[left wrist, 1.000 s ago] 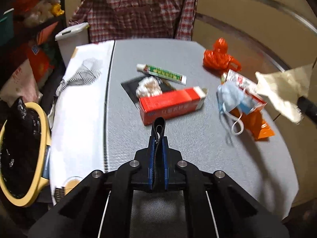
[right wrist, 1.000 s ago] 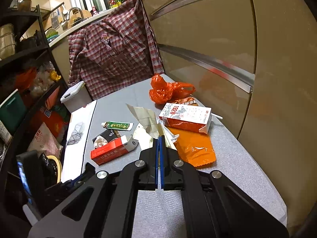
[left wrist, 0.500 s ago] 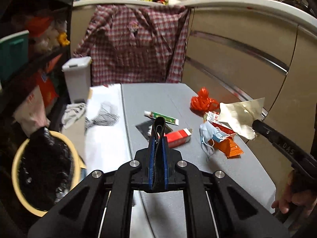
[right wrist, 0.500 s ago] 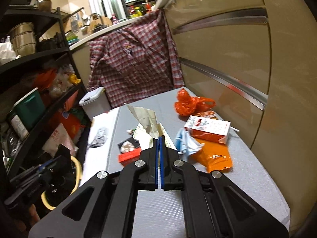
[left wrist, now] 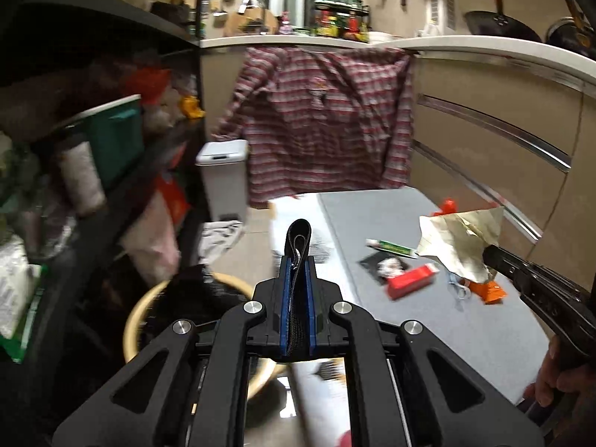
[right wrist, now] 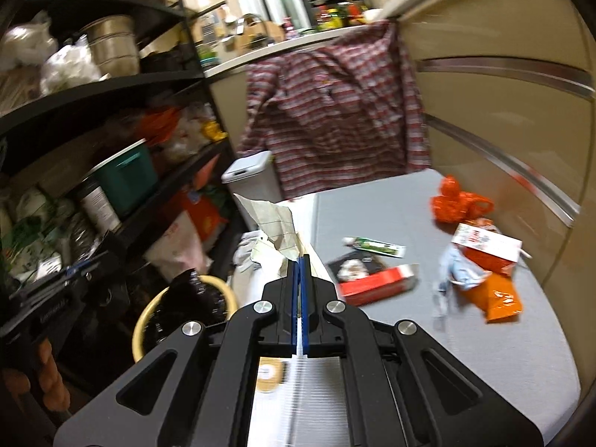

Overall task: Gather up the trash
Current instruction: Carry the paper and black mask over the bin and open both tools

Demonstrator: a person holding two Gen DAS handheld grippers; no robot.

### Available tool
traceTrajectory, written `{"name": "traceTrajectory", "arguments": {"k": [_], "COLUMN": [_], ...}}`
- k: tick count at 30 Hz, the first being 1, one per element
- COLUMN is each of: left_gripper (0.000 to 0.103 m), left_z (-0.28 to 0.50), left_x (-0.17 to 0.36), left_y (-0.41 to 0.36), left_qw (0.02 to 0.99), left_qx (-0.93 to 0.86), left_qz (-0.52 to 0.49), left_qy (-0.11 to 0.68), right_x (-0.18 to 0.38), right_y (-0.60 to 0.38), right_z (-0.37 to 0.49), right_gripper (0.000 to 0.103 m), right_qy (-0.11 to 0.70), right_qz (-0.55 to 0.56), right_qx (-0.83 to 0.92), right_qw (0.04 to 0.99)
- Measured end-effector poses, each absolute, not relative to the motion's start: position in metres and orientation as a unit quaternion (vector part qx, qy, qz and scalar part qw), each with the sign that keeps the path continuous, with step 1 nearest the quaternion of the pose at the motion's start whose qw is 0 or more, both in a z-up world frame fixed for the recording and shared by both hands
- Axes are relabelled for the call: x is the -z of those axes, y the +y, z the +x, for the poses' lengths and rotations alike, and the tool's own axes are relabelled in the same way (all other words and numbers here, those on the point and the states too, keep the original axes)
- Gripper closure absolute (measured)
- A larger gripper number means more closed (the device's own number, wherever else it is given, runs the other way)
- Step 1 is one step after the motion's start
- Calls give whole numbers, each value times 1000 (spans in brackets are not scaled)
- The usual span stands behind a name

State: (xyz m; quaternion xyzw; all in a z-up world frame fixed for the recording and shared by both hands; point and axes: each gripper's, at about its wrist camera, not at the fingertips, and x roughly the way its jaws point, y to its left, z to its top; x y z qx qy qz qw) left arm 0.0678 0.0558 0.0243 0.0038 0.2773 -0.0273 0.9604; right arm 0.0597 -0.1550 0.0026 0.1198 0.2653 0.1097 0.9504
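My left gripper (left wrist: 297, 260) is shut on a black strap loop (left wrist: 298, 236), held off the table's left edge above the yellow-rimmed bin with a black bag (left wrist: 186, 300). My right gripper (right wrist: 300, 260) is shut on a crumpled beige paper (right wrist: 273, 223), also seen in the left wrist view (left wrist: 460, 238), over the table's left side near the bin (right wrist: 186, 298). On the grey table (right wrist: 484, 354) lie a red box (right wrist: 376, 283), a toothpaste tube (right wrist: 376, 246), a crumpled tissue on a black wrapper (right wrist: 350, 266), a blue mask (right wrist: 456, 268), a milk carton (right wrist: 484, 246), an orange pouch (right wrist: 497, 296) and an orange bag (right wrist: 452, 205).
A black shelf rack (right wrist: 93, 171) full of goods stands on the left. A white pedal bin (right wrist: 251, 177) and a hanging plaid shirt (right wrist: 335, 119) are at the back. Beige cabinets (right wrist: 503, 111) line the right side. A white board (right wrist: 298, 391) lies along the table's left edge.
Both grippers have swung left and back from the table toward the yellow bin. The right one carries the beige paper, the left still clamps the strap.
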Motion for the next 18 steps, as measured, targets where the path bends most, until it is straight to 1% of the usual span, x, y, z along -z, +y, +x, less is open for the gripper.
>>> {"name": "traceTrajectory", "arguments": {"k": [6,18], "left_gripper": [96,96], "left_z": [66,72], "left_x": [-29,-27], "left_y": [98,151], "left_qw": [959,954], "left_qx": [-15,-63], "left_qz": [2,3], "left_qy": [283,294], "right_x": [-4,-1], "right_y": [-104,-24], "right_z": [61,74], "right_gripper": [101,102], "right_qy": [274,289], "right_qz": [102,64], "right_qx": [-154,-213], "right_qw": [944,931]}}
